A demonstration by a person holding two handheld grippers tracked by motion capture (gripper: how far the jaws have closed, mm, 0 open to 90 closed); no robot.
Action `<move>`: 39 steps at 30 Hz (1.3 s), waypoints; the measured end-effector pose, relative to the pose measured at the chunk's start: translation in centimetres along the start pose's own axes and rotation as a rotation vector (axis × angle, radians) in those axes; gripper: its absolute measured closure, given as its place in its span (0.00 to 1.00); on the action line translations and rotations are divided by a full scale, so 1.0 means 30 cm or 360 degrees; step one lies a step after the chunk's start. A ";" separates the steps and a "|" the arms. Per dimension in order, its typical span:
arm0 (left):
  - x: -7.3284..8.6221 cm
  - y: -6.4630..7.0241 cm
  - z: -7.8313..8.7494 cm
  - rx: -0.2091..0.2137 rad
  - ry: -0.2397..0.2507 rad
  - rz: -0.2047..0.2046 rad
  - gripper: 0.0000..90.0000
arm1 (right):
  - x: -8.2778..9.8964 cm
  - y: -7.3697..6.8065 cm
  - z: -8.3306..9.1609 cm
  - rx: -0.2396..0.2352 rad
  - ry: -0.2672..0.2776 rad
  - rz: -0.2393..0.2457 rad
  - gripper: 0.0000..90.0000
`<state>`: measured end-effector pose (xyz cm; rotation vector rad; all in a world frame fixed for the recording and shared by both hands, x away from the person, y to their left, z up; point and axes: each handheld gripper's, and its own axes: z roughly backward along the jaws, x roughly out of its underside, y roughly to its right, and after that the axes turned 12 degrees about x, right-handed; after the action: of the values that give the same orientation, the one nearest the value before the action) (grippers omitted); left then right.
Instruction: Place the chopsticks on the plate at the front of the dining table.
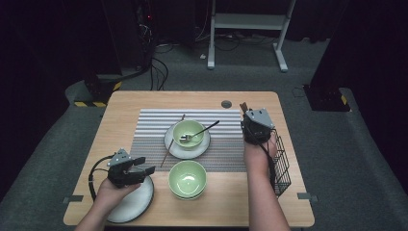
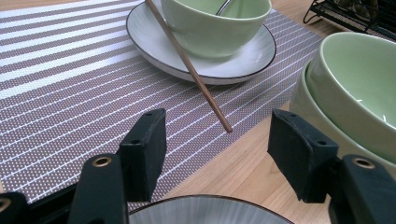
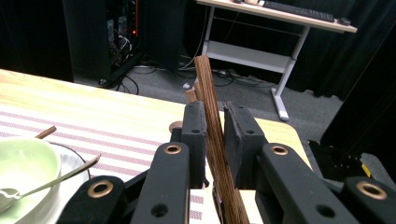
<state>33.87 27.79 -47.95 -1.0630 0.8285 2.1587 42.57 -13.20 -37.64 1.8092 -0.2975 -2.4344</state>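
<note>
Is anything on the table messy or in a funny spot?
Yes: one chopstick lies alone, propped slanting on the plate rim with its tip on the striped mat. Its likely partner is pinched in the right tongs.

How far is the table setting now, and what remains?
Done: a bowl with a spoon sits on a plate, one chopstick leaning on it. In hand: the right gripper clamps a second chopstick. Left, probably: laying it down; the left gripper hangs open.
</note>
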 end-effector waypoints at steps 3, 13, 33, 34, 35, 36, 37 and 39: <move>-0.002 0.001 0.000 0.0001 0.0001 0.0001 0.42 | 0.002 0.001 0.017 -0.0007 0.0015 -0.0004 0.87; -0.002 0.005 0.001 0.0004 0.0004 0.0004 0.42 | 0.019 -0.009 0.080 -0.0069 0.0068 0.0004 0.86; -0.001 -0.007 0.008 0.0003 0.0019 0.0023 0.42 | 0.029 -0.039 0.027 -0.0040 0.0005 0.0089 0.82; -0.001 -0.006 0.008 0.0003 0.0019 0.0023 0.42 | 0.028 -0.040 0.025 -0.0037 0.0006 0.0099 0.81; -0.001 -0.006 0.008 0.0003 0.0020 0.0023 0.42 | 0.027 -0.042 0.023 -0.0033 0.0002 0.0106 0.81; -0.001 -0.006 0.008 0.0004 0.0021 0.0024 0.42 | 0.027 -0.043 0.022 -0.0030 0.0002 0.0110 0.80; -0.001 -0.006 0.008 0.0004 0.0022 0.0025 0.42 | 0.027 -0.045 0.020 -0.0027 0.0000 0.0115 0.80; -0.001 -0.006 0.009 0.0004 0.0024 0.0027 0.42 | 0.027 -0.047 0.016 -0.0017 -0.0006 0.0122 0.80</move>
<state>33.90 28.10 -47.84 -1.0760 0.8503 2.1654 41.92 -11.94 -38.56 1.7551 -0.3466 -2.3839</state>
